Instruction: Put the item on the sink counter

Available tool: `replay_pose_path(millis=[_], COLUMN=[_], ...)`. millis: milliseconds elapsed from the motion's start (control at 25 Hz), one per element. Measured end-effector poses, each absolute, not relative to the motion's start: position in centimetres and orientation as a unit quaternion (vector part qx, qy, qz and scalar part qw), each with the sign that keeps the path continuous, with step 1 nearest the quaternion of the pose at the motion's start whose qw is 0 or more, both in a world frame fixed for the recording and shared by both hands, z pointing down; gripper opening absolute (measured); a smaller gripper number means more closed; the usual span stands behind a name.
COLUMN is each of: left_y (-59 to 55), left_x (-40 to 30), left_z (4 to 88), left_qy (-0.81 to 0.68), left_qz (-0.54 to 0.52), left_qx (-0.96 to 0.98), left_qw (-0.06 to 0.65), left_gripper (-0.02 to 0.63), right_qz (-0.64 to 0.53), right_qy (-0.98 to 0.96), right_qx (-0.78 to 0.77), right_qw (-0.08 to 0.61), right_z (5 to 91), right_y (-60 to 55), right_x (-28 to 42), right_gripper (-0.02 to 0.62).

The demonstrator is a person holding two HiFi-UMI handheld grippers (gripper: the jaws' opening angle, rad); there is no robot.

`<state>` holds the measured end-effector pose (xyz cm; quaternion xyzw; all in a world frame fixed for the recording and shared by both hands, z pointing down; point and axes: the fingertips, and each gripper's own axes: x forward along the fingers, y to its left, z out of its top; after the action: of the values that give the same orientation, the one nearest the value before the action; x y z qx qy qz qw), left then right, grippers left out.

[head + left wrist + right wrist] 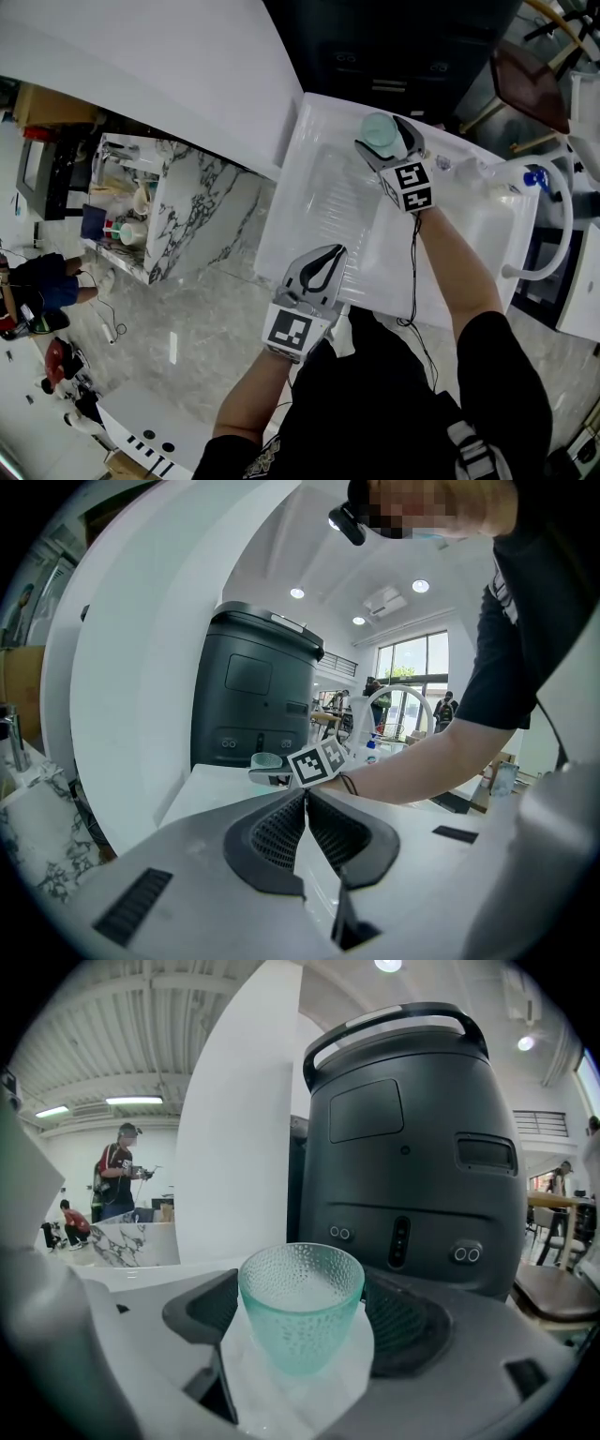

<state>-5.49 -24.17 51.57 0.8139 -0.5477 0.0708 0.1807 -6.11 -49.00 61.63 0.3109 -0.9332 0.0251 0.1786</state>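
Glass cup (pixel 300 1297), teal and dimpled, stands upright in the right gripper (pixel 386 141), clamped at both sides over the far end of the white sink counter (pixel 323 202), upper middle of the head view. The set-down looks to be in hand: lower until the base rests flat, then part the jaws; whether it touches yet I cannot tell. Just behind stands a dark machine (pixel 412 1138), near enough to bump. Right of the counter lies the basin (pixel 478 248) with an arched white tap (pixel 565 211). Left gripper (pixel 306 808) hangs at the near edge, jaws pressed together, empty
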Motion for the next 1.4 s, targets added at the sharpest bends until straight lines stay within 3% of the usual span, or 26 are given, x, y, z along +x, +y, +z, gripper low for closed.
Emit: replay_pose_path(millis=[480,960,1000,1040,1200,1400], left_y=[-22.9,-20.7,-20.3,-19.9,-18.2,-16.1], left_x=[-4.9,-5.0,-5.1,-5.3,-5.5,-5.9], left_z=[51.0,46.0,45.5,45.1,43.9,43.0], left_qy=[-0.540,-0.514,-0.509,-0.503,-0.483,-0.460], left_qz=[0.072,0.056,0.055,0.054,0.046,0.036], left_qx=[0.822,0.846,0.851,0.855,0.868,0.882], left_qw=[0.164,0.126,0.121,0.116,0.105,0.097], left_gripper=[0.023,0.023,0.023,0.023,0.023,0.023], right_qz=[0.030,0.049,0.047,0.041,0.017,0.011], right_qy=[-0.930,-0.928,-0.926,-0.924,-0.920,-0.911], right_qx=[0.332,0.360,0.365,0.371,0.386,0.407], right_qw=[0.155,0.087,0.081,0.076,0.064,0.069], right_z=[59.0,49.8,49.0,48.2,45.2,42.7], right_y=[-45.5,-37.7,-36.8,-35.8,-31.6,-26.8], right_x=[-2.7,0.2,0.4,0.6,1.4,2.0], right_gripper=[0.453,0.437,0.378,0.279,0.078,0.055])
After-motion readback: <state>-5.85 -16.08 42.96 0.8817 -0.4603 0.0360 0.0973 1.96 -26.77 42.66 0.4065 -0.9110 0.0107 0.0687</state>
